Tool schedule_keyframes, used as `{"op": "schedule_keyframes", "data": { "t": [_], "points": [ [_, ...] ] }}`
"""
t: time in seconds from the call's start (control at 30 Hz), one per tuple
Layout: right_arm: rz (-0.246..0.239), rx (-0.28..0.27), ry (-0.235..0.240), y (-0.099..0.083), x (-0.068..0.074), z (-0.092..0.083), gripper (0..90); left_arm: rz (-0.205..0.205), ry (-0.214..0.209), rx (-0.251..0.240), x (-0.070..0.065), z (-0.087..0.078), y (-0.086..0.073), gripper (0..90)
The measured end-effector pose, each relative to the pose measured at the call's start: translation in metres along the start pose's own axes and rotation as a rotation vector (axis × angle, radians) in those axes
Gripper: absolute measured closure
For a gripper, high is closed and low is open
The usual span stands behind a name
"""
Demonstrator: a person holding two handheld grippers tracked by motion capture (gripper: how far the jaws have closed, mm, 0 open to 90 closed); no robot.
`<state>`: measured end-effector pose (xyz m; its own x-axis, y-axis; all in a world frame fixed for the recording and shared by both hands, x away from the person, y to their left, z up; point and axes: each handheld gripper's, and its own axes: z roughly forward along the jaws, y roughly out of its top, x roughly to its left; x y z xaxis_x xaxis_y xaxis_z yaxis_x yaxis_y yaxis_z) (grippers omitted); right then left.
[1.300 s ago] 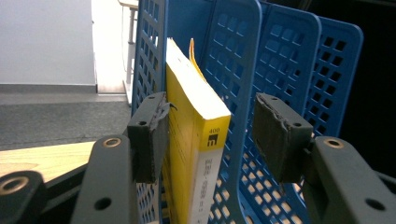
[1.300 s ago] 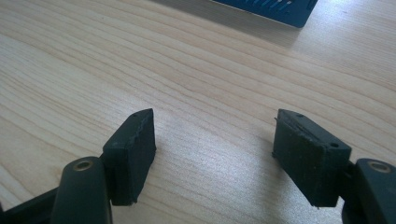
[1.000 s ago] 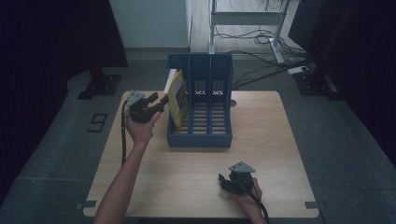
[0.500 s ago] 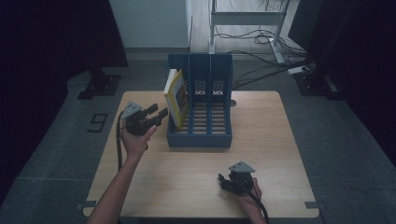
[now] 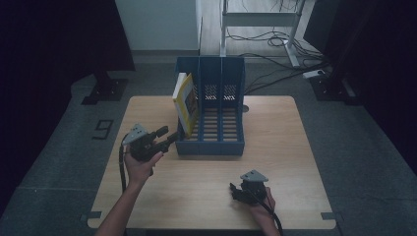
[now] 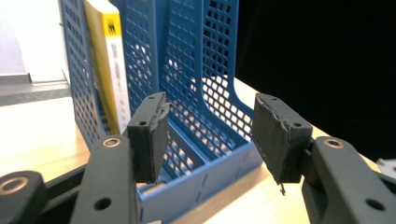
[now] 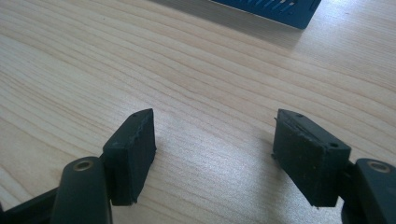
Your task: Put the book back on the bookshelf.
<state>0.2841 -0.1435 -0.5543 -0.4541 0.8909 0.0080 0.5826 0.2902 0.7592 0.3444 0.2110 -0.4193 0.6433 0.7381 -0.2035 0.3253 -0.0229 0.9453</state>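
Observation:
A blue three-slot file rack [image 5: 210,147] stands at the middle of the wooden table [image 5: 295,147]. A yellow book [image 5: 186,101] stands in its left slot and leans left, its top above the rack's wall. My left gripper [image 5: 169,136] hovers by the rack's front left corner, open, with nothing between its fingers. In the left gripper view the open left gripper [image 6: 208,135] faces the rack [image 6: 219,70], and the book [image 6: 109,65] stands beyond the left jaw. My right gripper [image 5: 235,189] rests near the table's front edge, open and empty; the right gripper view has the right gripper [image 7: 215,149] over bare wood.
The rack's middle and right slots hold nothing. A corner of the rack [image 7: 280,11] lies at the top of the right gripper view. A desk frame with cables [image 5: 260,29] stands on the floor behind the table. Dark floor surrounds the table.
My left gripper has drawn back from the book toward the table's near side and sunk a little. The book stays in the left slot. The right gripper has not moved.

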Motion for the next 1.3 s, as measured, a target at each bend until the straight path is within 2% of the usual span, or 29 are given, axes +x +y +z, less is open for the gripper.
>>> {"op": "schedule_keyframes", "data": {
  "t": [0.1,0.23,0.33,0.5,0.57,0.67,0.9,1.07,1.17,1.3],
  "points": [
    [-0.001,-0.002,0.000,0.000,0.000,0.000,29.5,-0.005,-0.007,0.011,-0.002,-0.005,-0.010,46.1],
    [-0.001,0.000,0.001,0.000,0.000,0.000,29.6,0.002,-0.009,0.055,-0.003,-0.007,-0.023,45.9],
    [-0.002,-0.001,0.001,0.000,0.000,0.000,29.5,-0.014,-0.018,0.076,-0.002,-0.009,-0.035,45.6],
    [-0.004,0.000,0.004,0.001,0.001,0.001,29.5,-0.018,-0.027,0.115,-0.004,-0.012,-0.051,44.6],
    [-0.004,0.000,0.004,0.001,0.001,0.001,29.5,-0.032,-0.046,0.133,-0.006,-0.014,-0.060,44.4],
    [-0.004,0.000,0.004,0.001,0.001,0.001,29.5,-0.018,-0.039,0.159,-0.009,-0.015,-0.070,43.9],
    [-0.006,0.000,0.006,0.001,0.001,0.001,29.4,-0.012,-0.044,0.246,-0.011,-0.009,-0.096,42.6],
    [-0.006,0.000,0.006,0.001,0.001,0.001,29.4,-0.050,-0.063,0.276,-0.009,-0.005,-0.114,42.1],
    [-0.006,-0.001,0.006,0.001,0.001,0.002,29.4,-0.048,-0.063,0.305,-0.009,-0.003,-0.120,41.1],
    [-0.006,0.001,0.008,0.001,0.001,0.002,29.3,-0.060,-0.067,0.316,-0.008,-0.001,-0.124,40.8]
  ]
}}
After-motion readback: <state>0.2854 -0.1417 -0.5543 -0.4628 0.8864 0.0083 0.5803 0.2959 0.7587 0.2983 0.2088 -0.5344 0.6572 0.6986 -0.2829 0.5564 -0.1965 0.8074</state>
